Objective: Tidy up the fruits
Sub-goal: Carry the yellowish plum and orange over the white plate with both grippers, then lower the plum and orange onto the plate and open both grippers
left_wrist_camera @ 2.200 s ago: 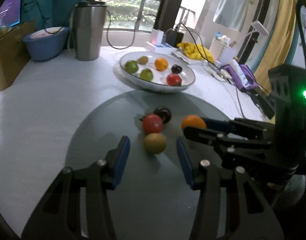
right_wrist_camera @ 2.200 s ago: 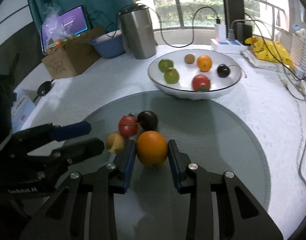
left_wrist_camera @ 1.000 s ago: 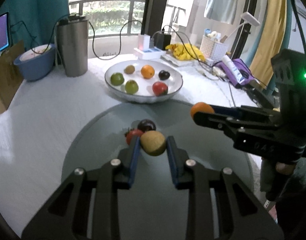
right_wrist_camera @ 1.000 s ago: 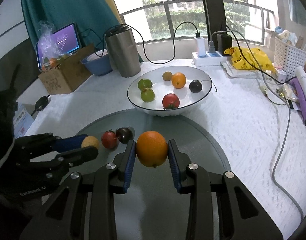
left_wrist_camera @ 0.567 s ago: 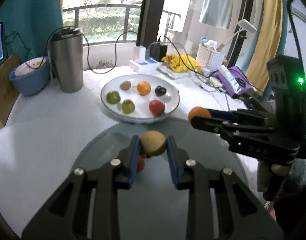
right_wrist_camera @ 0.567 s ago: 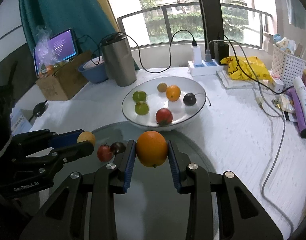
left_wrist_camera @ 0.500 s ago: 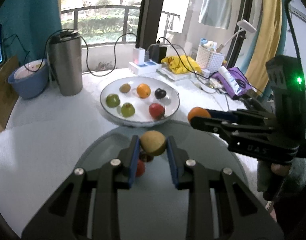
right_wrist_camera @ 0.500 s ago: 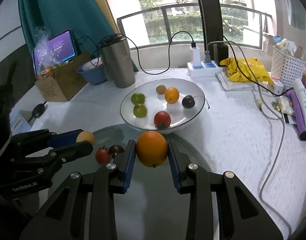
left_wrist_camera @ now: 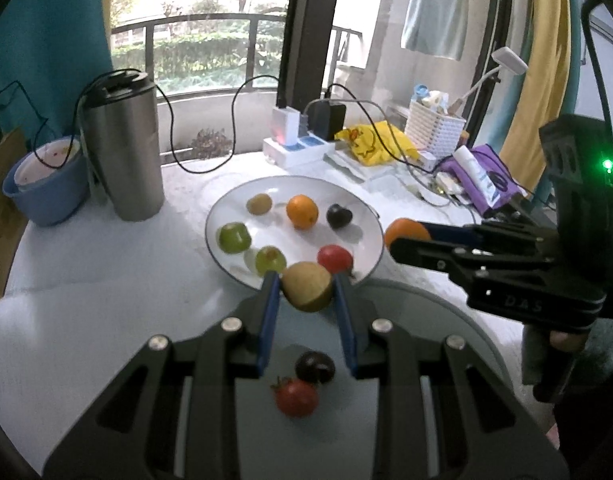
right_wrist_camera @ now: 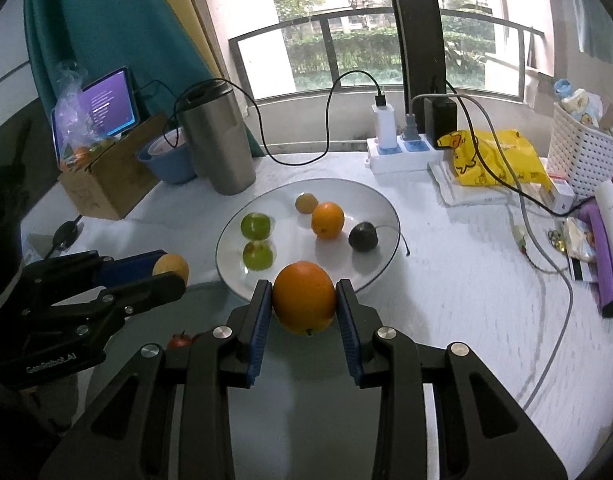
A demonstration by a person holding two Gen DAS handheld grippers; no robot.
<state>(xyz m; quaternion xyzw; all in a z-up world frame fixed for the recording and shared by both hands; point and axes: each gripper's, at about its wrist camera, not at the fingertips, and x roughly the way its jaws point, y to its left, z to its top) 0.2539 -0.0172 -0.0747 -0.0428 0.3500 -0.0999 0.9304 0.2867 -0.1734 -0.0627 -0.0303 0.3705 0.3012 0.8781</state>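
Nearest, on the grey mat (left_wrist_camera: 406,360): a red tomato (left_wrist_camera: 297,398) and a dark plum (left_wrist_camera: 315,367) are left loose, not yet collected. A yellow-brown fruit (left_wrist_camera: 307,286) is clamped in the left gripper (left_wrist_camera: 306,294) jaws, held just short of the plate's near rim. An orange (right_wrist_camera: 304,297) is gripped by the right gripper (right_wrist_camera: 304,312) jaws, likewise at the near rim. Beyond, six fruits are already set on the white plate (right_wrist_camera: 382,200): two green, one orange, one dark, one brown, one red. Judged roughly halfway: two deliveries pending, two pickups left. A steel tumbler (right_wrist_camera: 214,140) is seen behind, on the surface.
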